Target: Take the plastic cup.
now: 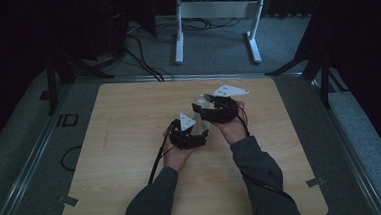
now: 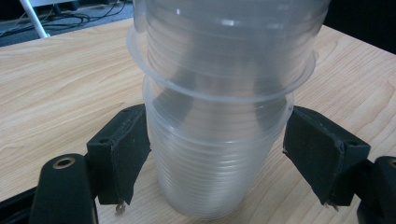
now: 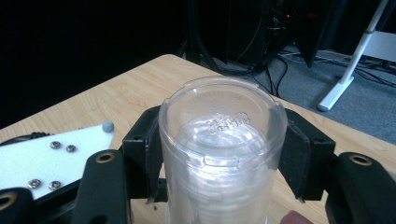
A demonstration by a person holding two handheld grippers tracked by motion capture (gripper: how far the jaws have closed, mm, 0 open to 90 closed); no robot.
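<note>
A stack of clear plastic cups [image 1: 200, 118] stands bottom-up on the wooden table [image 1: 130, 141], between my two grippers. My left gripper [image 1: 197, 129] is shut on the lower cups [image 2: 215, 182], one black pad [image 2: 123, 154] on each side. An upper cup [image 2: 224, 46] sits over them with its rim just above the pads. My right gripper [image 1: 202, 107] comes in higher from the right and is shut on that top cup [image 3: 222, 116], whose embossed base faces the camera. In the right gripper view its gripper [image 3: 222, 149] presses both sides, and the left gripper's white plate [image 3: 46, 156] lies below.
Bare tabletop [image 1: 133, 191] lies all around the hands. Beyond the far edge stand a white desk frame [image 1: 213, 16], floor cables [image 1: 140, 55] and black stand legs [image 1: 56, 70]. A cable [image 1: 156, 159] trails from the left gripper along the forearm.
</note>
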